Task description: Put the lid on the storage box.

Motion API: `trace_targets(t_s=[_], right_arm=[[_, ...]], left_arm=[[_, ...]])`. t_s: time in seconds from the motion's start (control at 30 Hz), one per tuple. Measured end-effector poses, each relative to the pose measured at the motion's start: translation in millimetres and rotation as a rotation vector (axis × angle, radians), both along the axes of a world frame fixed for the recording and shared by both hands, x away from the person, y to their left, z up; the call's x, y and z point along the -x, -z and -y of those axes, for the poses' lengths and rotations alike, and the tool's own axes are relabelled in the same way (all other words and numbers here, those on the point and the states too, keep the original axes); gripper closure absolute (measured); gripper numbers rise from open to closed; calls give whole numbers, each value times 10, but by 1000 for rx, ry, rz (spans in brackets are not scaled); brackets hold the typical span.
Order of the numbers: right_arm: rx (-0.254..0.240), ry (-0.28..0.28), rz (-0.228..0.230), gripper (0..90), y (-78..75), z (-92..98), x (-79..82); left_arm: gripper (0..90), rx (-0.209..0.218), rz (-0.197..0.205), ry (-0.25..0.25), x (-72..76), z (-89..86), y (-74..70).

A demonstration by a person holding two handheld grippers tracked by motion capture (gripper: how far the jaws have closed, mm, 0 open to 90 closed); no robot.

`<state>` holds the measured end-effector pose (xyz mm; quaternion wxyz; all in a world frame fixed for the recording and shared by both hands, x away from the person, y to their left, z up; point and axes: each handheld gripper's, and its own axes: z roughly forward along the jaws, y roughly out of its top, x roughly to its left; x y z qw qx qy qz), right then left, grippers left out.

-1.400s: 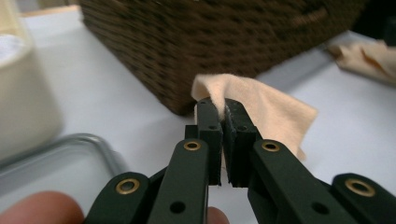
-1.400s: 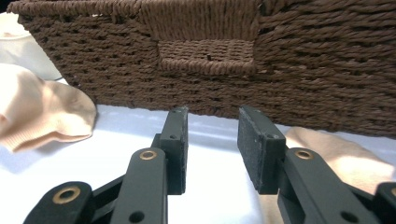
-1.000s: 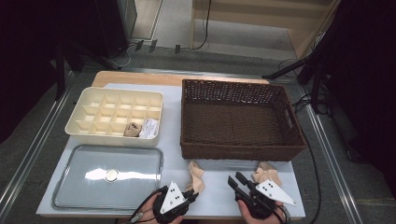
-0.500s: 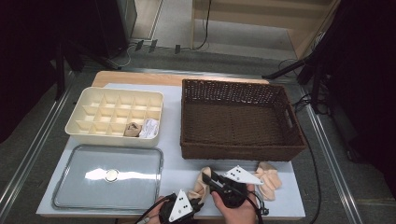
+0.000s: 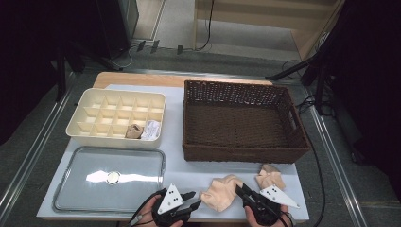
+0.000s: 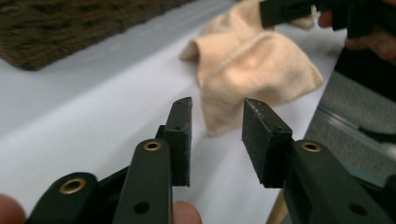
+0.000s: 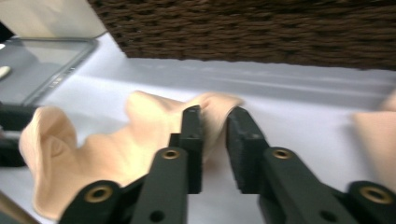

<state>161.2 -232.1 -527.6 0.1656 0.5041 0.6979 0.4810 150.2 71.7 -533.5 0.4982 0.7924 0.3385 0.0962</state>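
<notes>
The crumpled peach cloth [image 5: 221, 193] lies on the table [image 5: 175, 137] near its front edge, between the two grippers. The left gripper [image 6: 215, 135] has its jaws apart, just opened wider, with nothing between them; the cloth sits just past their tips. The right gripper [image 7: 214, 140] has also just opened its jaws a little; a fold of the cloth lies in the narrow gap, though whether the pads press it is hard to tell. A second peach cloth [image 5: 270, 177] lies near the front right corner. The wicker basket [image 5: 241, 151] stands close behind, leaving a bare strip. The hands are cut off at the front edge.
</notes>
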Motion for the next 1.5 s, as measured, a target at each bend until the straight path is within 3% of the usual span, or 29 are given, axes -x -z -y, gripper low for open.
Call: trace_targets(t_s=[0.07,0.13,0.27,0.4,0.6,0.67,0.73,0.8,0.87,0.9,0.97,1.0,1.07,1.17,1.33,1.43,1.5], right_arm=[[1,49,30,667,-24,56,7],[-18,63,50,654,-61,91,2],[-22,10,75,626,-87,20,-6],[42,-48,77,567,-16,-174,-53],[92,-8,87,529,35,-212,-200],[125,-1,75,528,64,-207,-255],[122,-6,51,532,105,-196,-296],[130,-27,31,569,139,-204,-316],[116,-52,13,643,147,-228,-314],[109,-68,1,722,142,-238,-309],[103,-92,-29,846,125,-253,-297],[86,-99,-50,868,114,-247,-296],[49,-100,-53,880,90,-219,-295],[27,-70,-4,881,30,-160,-264],[-22,-1,40,879,-20,-32,-198],[-60,18,36,877,-18,40,-160],[-52,16,23,873,6,58,-137]], left_arm=[[623,24,-1,-14,-24,-59,-28],[614,58,-10,-35,-42,-111,-54],[608,101,-42,-48,-52,-134,-80],[559,75,-65,-17,-3,-10,-46],[500,20,-118,-14,53,126,39],[502,-18,-112,-30,76,150,50],[532,-54,-100,-54,96,179,56],[580,-60,-103,-57,112,192,61],[616,-67,-102,-44,122,201,61],[659,-67,-102,-42,123,201,62],[763,-69,-122,-28,111,191,61],[846,-62,-136,-19,101,182,64],[898,-57,-151,-5,89,173,58],[900,-73,-143,9,57,155,27],[900,-78,-117,-40,-86,33,-51],[900,-71,-94,-82,-192,-52,-89],[900,-78,-85,-100,-237,-71,-79]])
